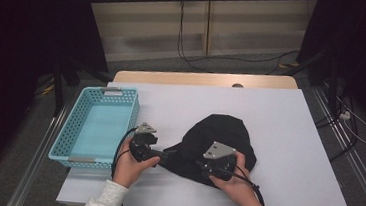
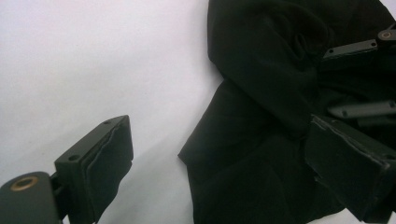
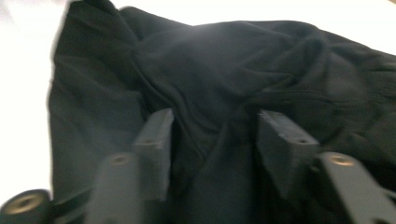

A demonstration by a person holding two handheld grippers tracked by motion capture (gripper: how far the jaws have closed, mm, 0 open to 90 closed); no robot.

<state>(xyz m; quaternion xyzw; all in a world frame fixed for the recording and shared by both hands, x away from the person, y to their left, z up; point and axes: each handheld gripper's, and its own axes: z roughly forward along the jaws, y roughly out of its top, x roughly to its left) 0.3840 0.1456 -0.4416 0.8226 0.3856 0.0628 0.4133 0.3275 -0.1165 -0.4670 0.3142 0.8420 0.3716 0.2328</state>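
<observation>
A crumpled black cloth [image 1: 224, 129] lies in the middle of the white table [image 1: 294, 128]. My left gripper [image 1: 165, 154] sits at the cloth's left edge, pointing toward it. In the left gripper view this gripper [image 2: 219, 135] is open wide; one jaw hovers over bare table, the other over the cloth [image 2: 261, 93]. My right gripper [image 1: 200, 166] rests at the cloth's near edge. In the right gripper view it [image 3: 215, 119] stands open, partly spread, with folds of the cloth [image 3: 224, 60] lying between and beyond the jaws, the pads not pressing on it.
A light blue perforated basket [image 1: 69, 123] stands on the table's left side, near my left hand. The table's wooden far edge [image 1: 203, 78] meets a wall with trailing cables. Dark stands flank the table on both sides.
</observation>
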